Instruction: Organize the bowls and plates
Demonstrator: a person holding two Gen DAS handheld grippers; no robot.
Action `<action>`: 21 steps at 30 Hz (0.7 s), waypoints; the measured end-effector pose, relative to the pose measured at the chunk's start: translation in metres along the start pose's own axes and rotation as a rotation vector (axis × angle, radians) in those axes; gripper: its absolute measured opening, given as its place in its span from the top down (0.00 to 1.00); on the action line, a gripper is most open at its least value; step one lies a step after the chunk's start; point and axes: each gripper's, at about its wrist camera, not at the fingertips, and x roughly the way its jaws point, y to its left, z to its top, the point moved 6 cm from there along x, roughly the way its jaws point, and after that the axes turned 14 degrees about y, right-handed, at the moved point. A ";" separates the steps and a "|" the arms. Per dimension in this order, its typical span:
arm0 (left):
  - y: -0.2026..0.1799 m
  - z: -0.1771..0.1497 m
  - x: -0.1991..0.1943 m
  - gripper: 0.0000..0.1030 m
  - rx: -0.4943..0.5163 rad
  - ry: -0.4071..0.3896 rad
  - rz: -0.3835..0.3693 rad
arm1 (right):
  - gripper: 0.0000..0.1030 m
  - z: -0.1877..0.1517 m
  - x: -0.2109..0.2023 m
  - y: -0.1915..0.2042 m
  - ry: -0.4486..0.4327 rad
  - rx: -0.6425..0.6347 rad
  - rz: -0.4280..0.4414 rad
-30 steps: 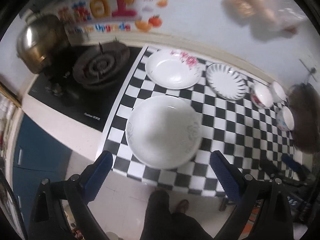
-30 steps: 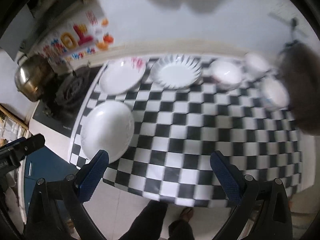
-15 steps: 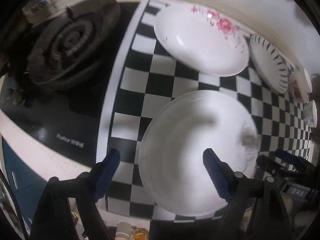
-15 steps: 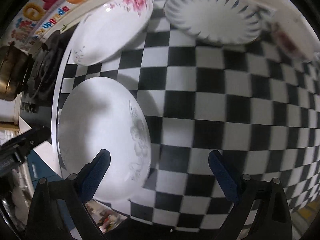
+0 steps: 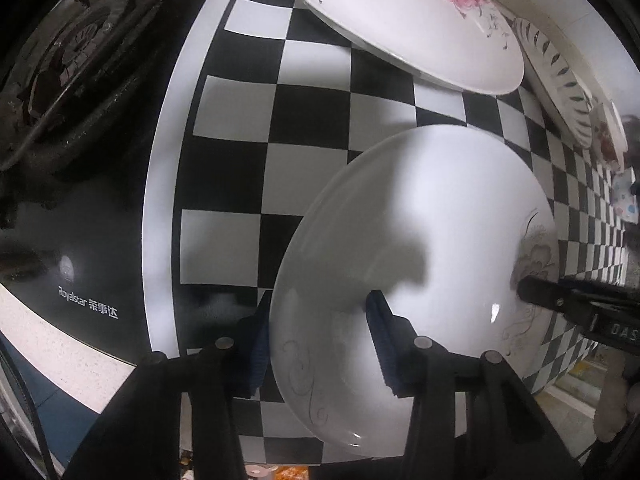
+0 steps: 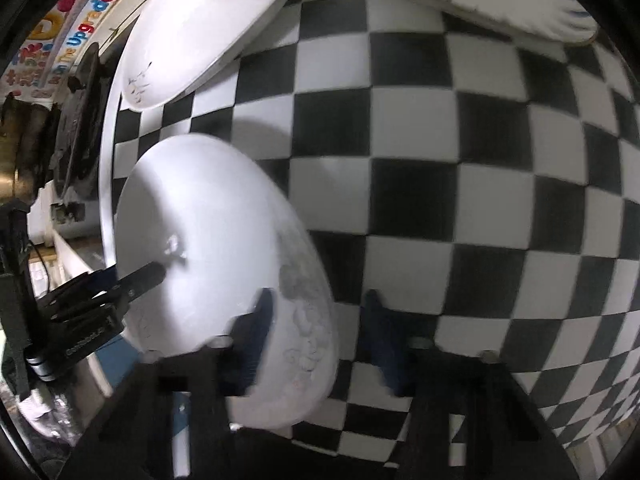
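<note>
Closing our left gripper [image 5: 320, 344] and right gripper [image 6: 316, 332], fingers straddling opposite rims of the large white plate [image 5: 420, 272] on the checkered surface [image 5: 248, 176]; we cannot tell if pads press yet. Beyond: floral plate [image 5: 400, 24].

large plate [image 5: 420, 248]: white, with a faint grey flower and thin grey scrolls along its rim
rose plate [image 5: 400, 28]: white, with a pink rose and small grey-green sprigs near one edge
fluted plate [image 5: 560, 80]: white, with dark grey leaf-like strokes around the rim
small bowl [image 5: 608, 144]: white with a dark red flower print
counter cover [image 5: 304, 96]: black and white checks, white border strip
stove top [image 5: 72, 208]: glossy black, white lettering; dark grey burner ring
left gripper [image 5: 318, 340]: black frame, dark blue ribbed pads
right gripper [image 6: 318, 336]: black frame, dark blue pads
wall sticker [image 6: 68, 36]: blue, red and orange letters on white
</note>
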 end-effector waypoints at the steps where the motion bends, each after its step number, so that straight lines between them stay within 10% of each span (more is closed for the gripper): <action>1: 0.002 -0.002 -0.002 0.62 -0.009 -0.005 -0.011 | 0.72 -0.002 0.003 0.002 0.019 0.000 0.022; 21: -0.031 -0.052 -0.057 0.66 0.025 -0.107 -0.046 | 0.81 -0.024 -0.038 -0.027 -0.099 -0.039 0.017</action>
